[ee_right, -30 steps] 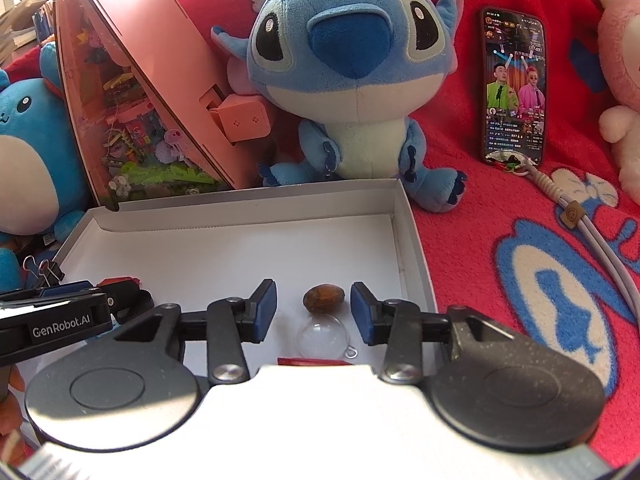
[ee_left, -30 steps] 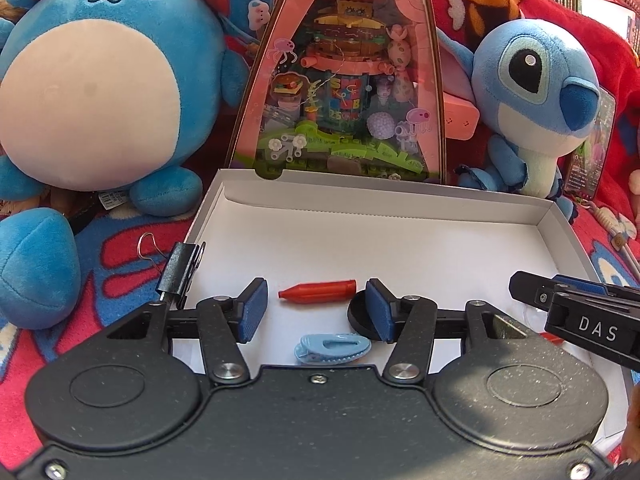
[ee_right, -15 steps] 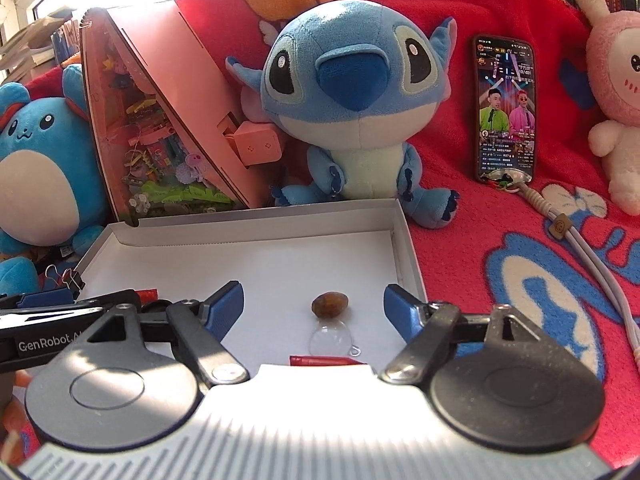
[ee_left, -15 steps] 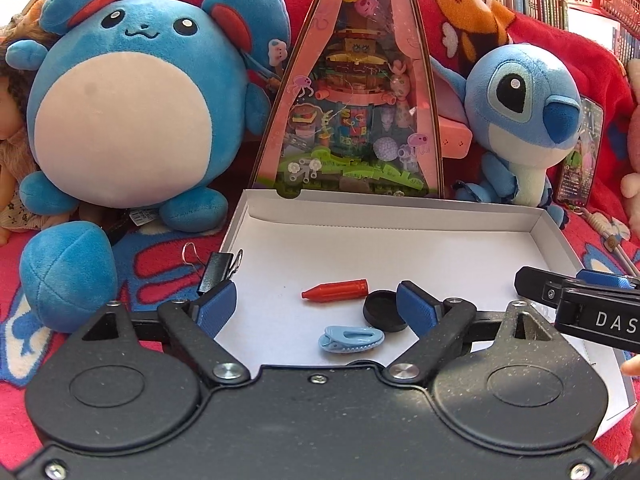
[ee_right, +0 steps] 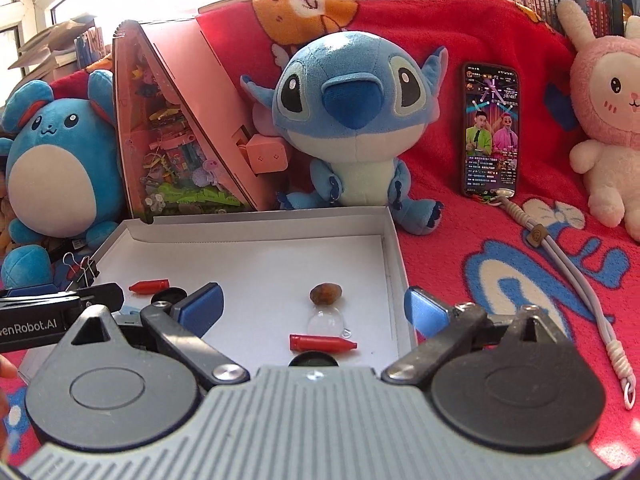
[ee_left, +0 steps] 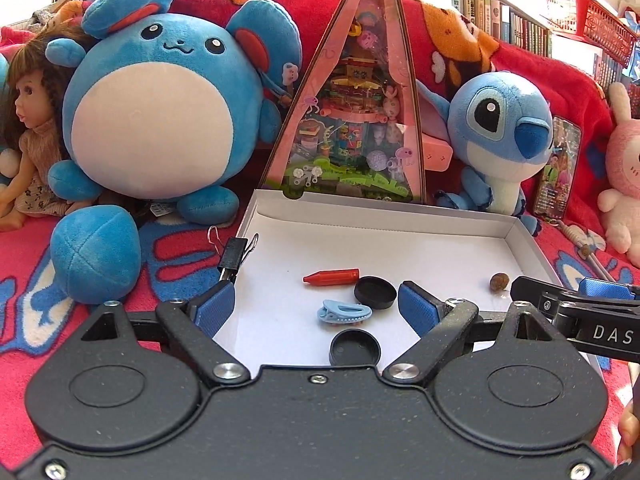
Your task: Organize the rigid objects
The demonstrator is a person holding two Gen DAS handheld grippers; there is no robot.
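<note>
A shallow white box [ee_left: 400, 218] lies on the red blanket. In it are a red crayon-shaped piece [ee_left: 332, 277], two black caps [ee_left: 374, 292] [ee_left: 355, 348], a blue hair clip [ee_left: 344, 312] and a brown stone [ee_left: 499, 281]. My left gripper [ee_left: 316, 306] is open above the box's near left part, its pads touching nothing. In the right wrist view the stone [ee_right: 326, 293], a clear dome [ee_right: 326, 322] and a second red piece [ee_right: 322, 343] lie below my right gripper [ee_right: 314, 306]. Its jaws are opening and hold nothing.
A black binder clip [ee_left: 234, 258] sits at the box's left rim. Behind the box stand a round blue plush [ee_left: 160, 112], a pink triangular toy case [ee_left: 360, 120] and a blue big-eared plush [ee_right: 352, 120]. A phone [ee_right: 491, 130], a lanyard [ee_right: 560, 260] and a pink bunny plush [ee_right: 608, 120] are to the right.
Both grippers' jaws have spread wide and both have drawn back and slightly up from the box. More of the near box floor shows, including a second black cap and the whole second red piece.
</note>
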